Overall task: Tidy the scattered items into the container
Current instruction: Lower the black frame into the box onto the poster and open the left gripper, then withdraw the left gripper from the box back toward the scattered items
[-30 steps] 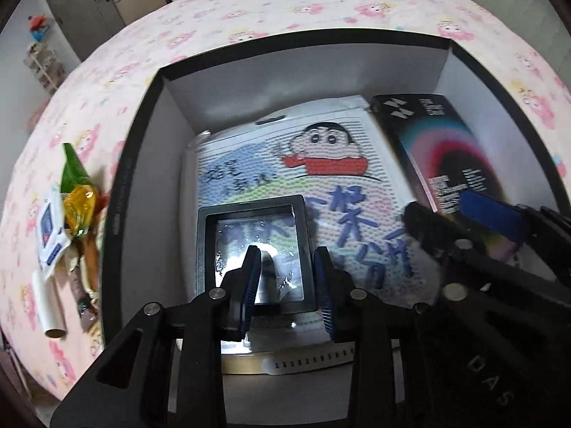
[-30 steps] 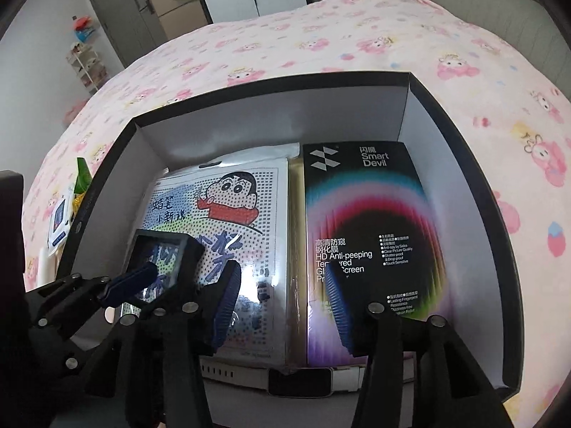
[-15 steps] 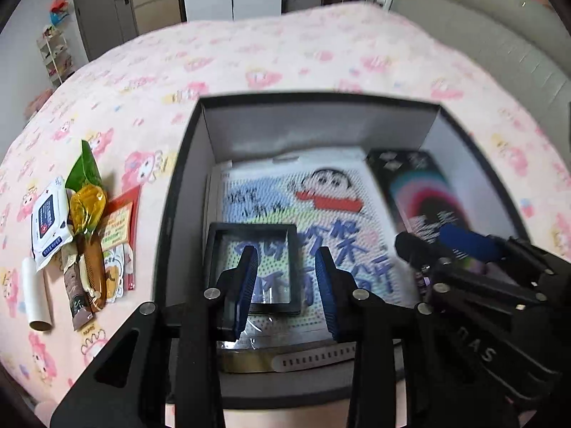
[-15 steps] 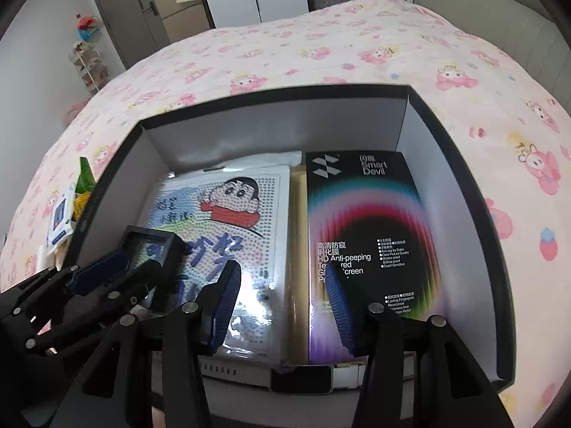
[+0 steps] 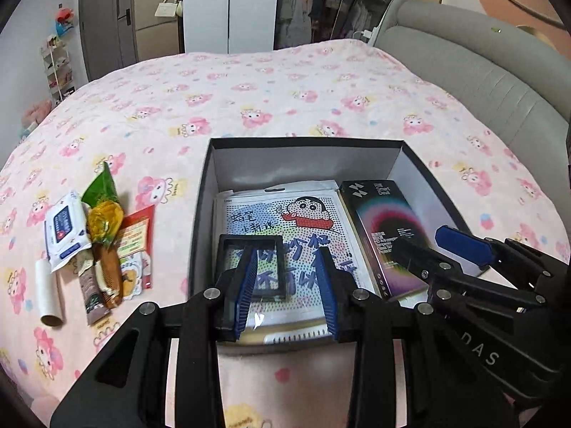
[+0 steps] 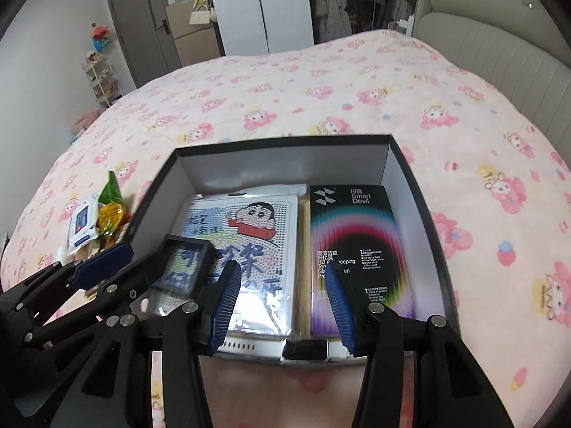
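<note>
Black box (image 5: 410, 149) on the pink bedspread (image 5: 285, 92), partly filled; loose items to one side.

Landmark: the box. Inside it, flat on the floor: a cartoon bead-art sheet (image 5: 285, 221) toward the left wall; a small black-framed case (image 5: 251, 267) lying on that sheet's near left part; a dark screen-protector pack (image 6: 351, 249) along the right wall; a white band with a dark screen (image 6: 303, 349) against the near wall. Outside, just left of the box: a wet-wipe pack (image 5: 66, 228), green and yellow sweet wrappers (image 5: 101, 210), a brown sachet (image 5: 91, 292), a red card (image 5: 137, 235) and a white paper roll (image 5: 48, 296), all bunched together. Left gripper (image 5: 287, 285) over the near left part of the box, fingers narrowly apart, nothing between them. Right gripper (image 6: 282, 306) over the near middle, fingers moderately spread, holding nothing.
</note>
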### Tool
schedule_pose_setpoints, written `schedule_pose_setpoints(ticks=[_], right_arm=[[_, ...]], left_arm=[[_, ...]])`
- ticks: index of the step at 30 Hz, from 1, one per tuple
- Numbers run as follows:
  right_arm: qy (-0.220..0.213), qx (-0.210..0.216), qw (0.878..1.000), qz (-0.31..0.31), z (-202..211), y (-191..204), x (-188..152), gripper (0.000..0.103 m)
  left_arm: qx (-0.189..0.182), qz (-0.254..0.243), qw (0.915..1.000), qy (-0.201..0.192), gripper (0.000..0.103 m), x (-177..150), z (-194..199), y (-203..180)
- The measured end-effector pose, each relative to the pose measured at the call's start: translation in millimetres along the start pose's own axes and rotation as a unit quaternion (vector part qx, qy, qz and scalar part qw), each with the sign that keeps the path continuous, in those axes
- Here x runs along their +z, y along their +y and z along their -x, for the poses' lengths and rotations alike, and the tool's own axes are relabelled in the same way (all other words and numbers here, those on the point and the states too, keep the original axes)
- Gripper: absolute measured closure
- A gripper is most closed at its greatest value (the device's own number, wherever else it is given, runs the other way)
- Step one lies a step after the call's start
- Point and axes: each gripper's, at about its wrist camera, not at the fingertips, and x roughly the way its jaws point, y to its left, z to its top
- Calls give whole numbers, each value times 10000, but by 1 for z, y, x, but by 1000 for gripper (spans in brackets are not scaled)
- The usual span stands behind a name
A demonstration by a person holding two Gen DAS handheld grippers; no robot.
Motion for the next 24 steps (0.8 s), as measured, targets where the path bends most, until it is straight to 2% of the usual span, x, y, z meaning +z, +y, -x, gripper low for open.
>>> schedule_pose_setpoints(ticks=[10,24], right_arm=[[-384,327,9983,296,57,36,-21,58],[-331,568,9976,201,80,73,-45,58]], left_arm=[[-19,92,10000,-24,69,-27,46,18],[19,137,9996,-226,69,-49,98,49]])
